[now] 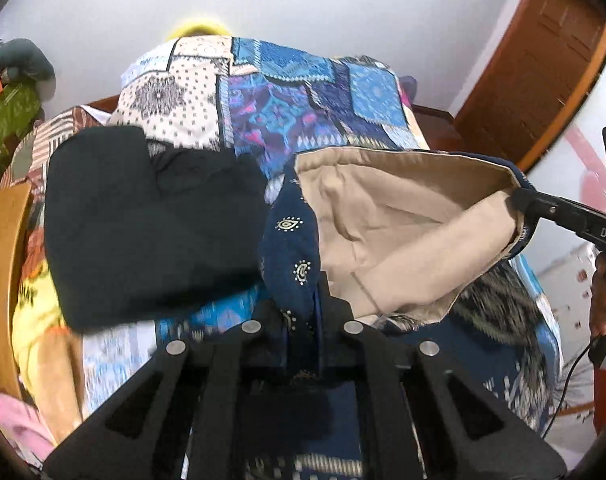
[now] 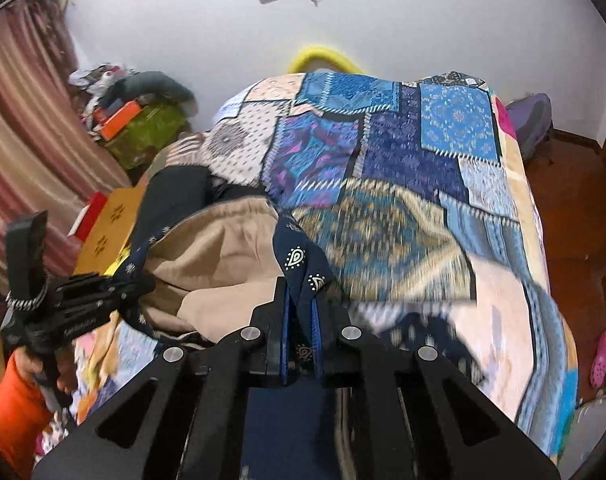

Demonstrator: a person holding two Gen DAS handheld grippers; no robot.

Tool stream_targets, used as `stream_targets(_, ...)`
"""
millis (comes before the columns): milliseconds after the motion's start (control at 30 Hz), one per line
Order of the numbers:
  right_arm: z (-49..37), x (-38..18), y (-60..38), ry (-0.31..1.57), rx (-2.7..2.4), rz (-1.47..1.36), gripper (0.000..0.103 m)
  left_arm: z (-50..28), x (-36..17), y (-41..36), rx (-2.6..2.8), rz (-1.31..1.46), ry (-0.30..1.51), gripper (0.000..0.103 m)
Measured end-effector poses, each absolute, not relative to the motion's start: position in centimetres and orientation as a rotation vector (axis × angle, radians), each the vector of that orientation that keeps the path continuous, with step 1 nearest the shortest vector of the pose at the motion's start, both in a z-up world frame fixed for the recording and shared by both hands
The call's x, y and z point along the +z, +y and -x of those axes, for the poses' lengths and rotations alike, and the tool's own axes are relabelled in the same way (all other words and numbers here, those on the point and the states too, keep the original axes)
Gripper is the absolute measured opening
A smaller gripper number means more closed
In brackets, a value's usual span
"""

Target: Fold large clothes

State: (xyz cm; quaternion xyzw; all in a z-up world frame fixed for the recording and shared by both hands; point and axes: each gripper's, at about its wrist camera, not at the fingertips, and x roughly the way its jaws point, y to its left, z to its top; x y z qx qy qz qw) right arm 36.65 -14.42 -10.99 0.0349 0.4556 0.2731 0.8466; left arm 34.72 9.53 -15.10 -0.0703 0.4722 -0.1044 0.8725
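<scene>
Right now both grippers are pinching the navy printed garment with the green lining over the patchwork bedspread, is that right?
Not quite: the lining is beige, not green, as the left wrist view shows. Both the left gripper and right gripper do pinch the navy printed garment over the patchwork bedspread.

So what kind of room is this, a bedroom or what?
Most likely a bedroom: a bed under a patchwork bedspread fills the middle, striped curtains hang along one wall, and a wooden door stands in the corner.

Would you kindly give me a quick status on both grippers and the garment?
Left gripper shut on navy printed garment; right gripper shut on it too. Garment lifted over patchwork bedspread, beige lining showing. Black folded cloth lying beside it.
</scene>
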Motion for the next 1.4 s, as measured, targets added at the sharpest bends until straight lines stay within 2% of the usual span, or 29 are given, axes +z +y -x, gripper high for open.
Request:
stream_targets(200, -31.4, -13.2, -16.9, 0.987, 0.570, -0.026, 0.008, -29.6, -17.4, 8.9, -0.220, 0.105, 1.020, 0.009)
stream_targets(433, -30.4, -18.7, -19.3, 1.076, 0.475, -0.019, 0.008, -26.9, -23.8, 9.1, -0.182, 0.164, 1.125, 0.009)
stream_targets(567, -29.5, -19.5, -19.7, 1.050, 0.451, 0.024, 0.010, -27.0, -26.8, 9.0, -0.153, 0.139, 1.168, 0.015)
stream_targets(600, -29.4, -19.3, -19.7, 1.041, 0.453, 0.026, 0.014, -27.1, -27.0, 9.0, -0.146, 0.143, 1.167, 0.016)
stream_targets(733, -28.8, -18.6, -19.2, 1.029, 0.445, 0.083, 0.020, -27.6, -26.7, 9.1, -0.127, 0.158, 1.150, 0.017)
stream_targets(867, -28.3, -17.3, -18.3, 1.019, 0.468, 0.150, 0.026, -27.9, -25.7, 8.4, -0.121, 0.087, 1.137, 0.031)
stream_targets(1000, -28.1, -16.1, -17.4, 0.972, 0.487, 0.172, 0.044, -28.1, -23.7, 8.1, -0.135, 0.057, 1.081, 0.041)
stream_targets(1200, -29.7, -15.4, -15.3, 0.944, 0.515, 0.178, 0.045, -30.2, -20.7, 7.9, -0.159, 0.064, 1.013, 0.042)
stream_targets(1400, -31.6, -15.8, -13.8, 0.964, 0.544, 0.163, 0.045, -32.8, -20.5, 7.9, -0.176, 0.096, 1.003, 0.042)
